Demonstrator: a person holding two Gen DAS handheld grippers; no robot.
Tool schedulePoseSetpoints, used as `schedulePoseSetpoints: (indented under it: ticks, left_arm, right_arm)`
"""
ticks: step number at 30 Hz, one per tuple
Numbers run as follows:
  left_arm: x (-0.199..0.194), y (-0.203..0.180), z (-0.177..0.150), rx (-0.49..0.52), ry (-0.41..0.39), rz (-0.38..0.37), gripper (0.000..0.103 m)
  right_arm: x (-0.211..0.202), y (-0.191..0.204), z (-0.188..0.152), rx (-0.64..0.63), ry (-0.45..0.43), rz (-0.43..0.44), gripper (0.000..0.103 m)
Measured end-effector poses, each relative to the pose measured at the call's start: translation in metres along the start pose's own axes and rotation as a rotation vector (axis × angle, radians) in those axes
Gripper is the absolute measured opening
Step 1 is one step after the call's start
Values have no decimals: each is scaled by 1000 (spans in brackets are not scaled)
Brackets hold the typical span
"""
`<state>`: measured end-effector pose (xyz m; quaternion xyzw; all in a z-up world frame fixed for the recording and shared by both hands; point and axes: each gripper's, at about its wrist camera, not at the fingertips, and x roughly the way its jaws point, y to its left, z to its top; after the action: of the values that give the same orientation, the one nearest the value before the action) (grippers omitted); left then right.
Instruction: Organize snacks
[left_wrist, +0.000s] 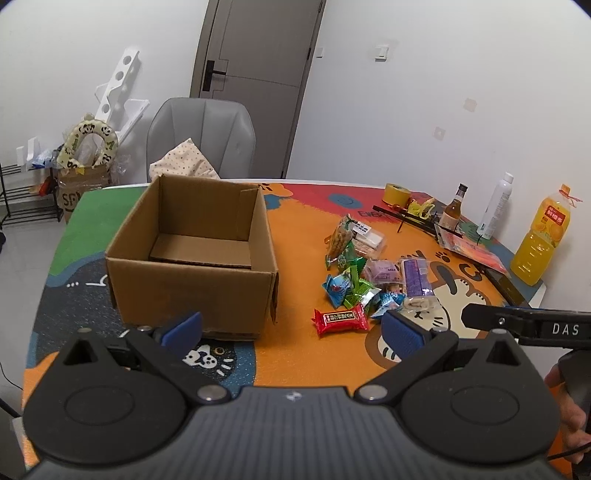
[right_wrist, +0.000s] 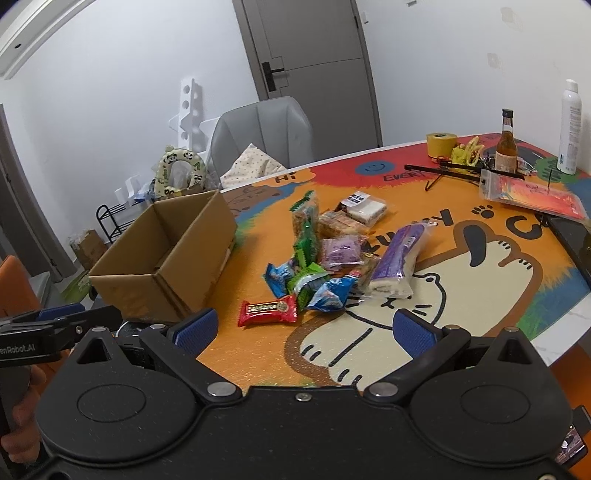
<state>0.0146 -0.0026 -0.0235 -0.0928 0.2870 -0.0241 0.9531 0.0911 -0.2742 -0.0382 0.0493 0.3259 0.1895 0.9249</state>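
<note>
Two claws, both spread wide, nothing held. Left claw (left_wrist: 291, 328) low over the near edge of the table (left_wrist: 295, 362), blue pads (left_wrist: 183, 326) apart, facing the front wall of the cardboard box (left_wrist: 192, 280). Right claw (right_wrist: 304, 328) low over the cat drawing on the table cover, blue pads (right_wrist: 415, 330) apart, red snack bar (right_wrist: 267, 308) lying just ahead between them, untouched.

Cardboard box: open top, flaps folded down inside, nothing in it but a loose cardboard sheet on the floor. Placed on the left part of the table, well apart from the snacks.

Pile of snacks (left_wrist: 364, 273): heaped right of the box, near the middle of the table. Contents:
- red snack bar (left_wrist: 340, 318), nearest the claws, at the front edge of the pile
- blue packets (right_wrist: 328, 293) and green packets (right_wrist: 306, 280), overlapping, just behind the red bar
- long purple packet (right_wrist: 397, 258), right side of the pile, lying flat
- small purple packet (right_wrist: 340, 251), middle of the pile
- tall clear bag with green top (right_wrist: 304, 218), far side, lying tilted
- clear wrapped cakes with dark label (right_wrist: 364, 208), farthest back

Far right edge of the table, apart from the pile: roll of yellow tape (left_wrist: 396, 194), brown glass bottle (left_wrist: 452, 210), white spray can (left_wrist: 495, 206), orange juice bottle (left_wrist: 541, 236), flat red packet (right_wrist: 532, 194).

Behind the table: grey chair (left_wrist: 201, 136), grey door (left_wrist: 255, 48).
</note>
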Motion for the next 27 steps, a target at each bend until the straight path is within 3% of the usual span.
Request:
schedulePoseSetpoints:
  ticks: [13, 19, 21, 27]
  left_arm:
    - [42, 3, -2, -38, -10, -32, 101]
    - [62, -13, -3, -4, -4, -66, 97]
    - [68, -18, -4, 3, 4, -83, 93]
    - [89, -31, -7, 3, 38, -123, 77]
  right_arm:
    - [29, -21, -6, -4, -62, -70, 103]
    - [41, -28, -6, -6, -87, -95, 103]
    - [45, -32, -6, 8, -88, -91, 100]
    - [59, -45, -8, 58, -55, -41, 75]
